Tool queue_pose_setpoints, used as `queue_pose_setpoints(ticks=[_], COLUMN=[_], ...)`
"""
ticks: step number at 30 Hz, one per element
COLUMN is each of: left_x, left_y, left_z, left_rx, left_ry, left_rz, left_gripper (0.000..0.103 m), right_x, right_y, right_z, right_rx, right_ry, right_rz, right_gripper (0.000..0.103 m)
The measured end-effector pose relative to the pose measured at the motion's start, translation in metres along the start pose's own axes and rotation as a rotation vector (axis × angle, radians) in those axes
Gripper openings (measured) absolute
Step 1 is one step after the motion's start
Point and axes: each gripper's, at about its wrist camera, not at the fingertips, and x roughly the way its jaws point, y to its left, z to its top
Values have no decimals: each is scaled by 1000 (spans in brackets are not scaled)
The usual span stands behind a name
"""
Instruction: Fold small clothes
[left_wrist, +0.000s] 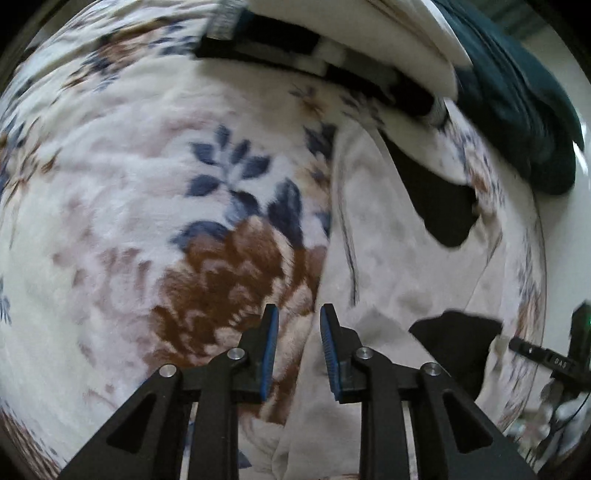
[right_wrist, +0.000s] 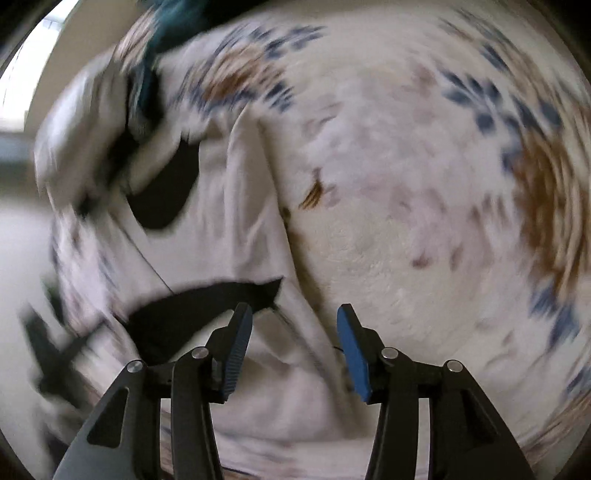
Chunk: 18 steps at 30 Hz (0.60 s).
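Floral fleece blanket under cream garment; left gripper narrowly parted, right gripper wide, both empty.

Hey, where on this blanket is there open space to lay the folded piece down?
The blanket is bare left of the cream garment, around the brown flower and blue leaves. In the right wrist view the bare stretch lies right of the garment. It is crowded along the far edge, where the folded pile and teal cloth sit.
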Motion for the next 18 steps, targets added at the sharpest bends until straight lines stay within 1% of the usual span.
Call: queue_pose_setpoints(ticks=[1, 2, 4, 5, 7, 8, 9, 11, 14, 15, 16, 17, 18], left_x=[4, 6, 8, 8, 6, 4, 2, -4, -6, -6, -4, -2, -1], left_y=[-5, -8, -14, -14, -10, -8, -5, -3, -9, -12, -16, -20, -23], left_z=[0, 1, 3, 3, 3, 2, 2, 1, -1, -2, -4, -5, -5], left_rx=[25, 43, 51, 45, 21, 17, 14, 34, 75, 97, 122, 142, 151], left_ry=[5, 6, -3, -6, -12, -15, -19, -30, -33, -29, -25, -22, -18], left_rz=[9, 14, 28, 22, 22, 20, 22, 57, 79, 85, 97, 108, 108], left_gripper=[21, 21, 21, 21, 21, 21, 21, 21, 21, 21, 21, 21, 21], right_x=[6, 10, 15, 18, 16, 13, 9, -1, -8, -5, -1, 3, 9], right_y=[8, 14, 25, 32, 40, 41, 43, 48, 52, 54, 58, 60, 63], right_z=[0, -2, -4, -5, -7, -9, -9, -11, -17, -20, -20, -22, -22], right_rx=[-60, -94, -160, -195, -216, -215, -212, -217, -266, -285, -300, -317, -329], right_ry=[18, 25, 29, 33, 2, -12, -23, -38, -8, 5, 4, 10, 17], right_rz=[-32, -44, -66, -78, -102, -96, -85, -83, -68, -78, -114, -128, -127], right_gripper=[51, 51, 51, 50, 44, 41, 41, 41, 42, 42, 42, 42, 40])
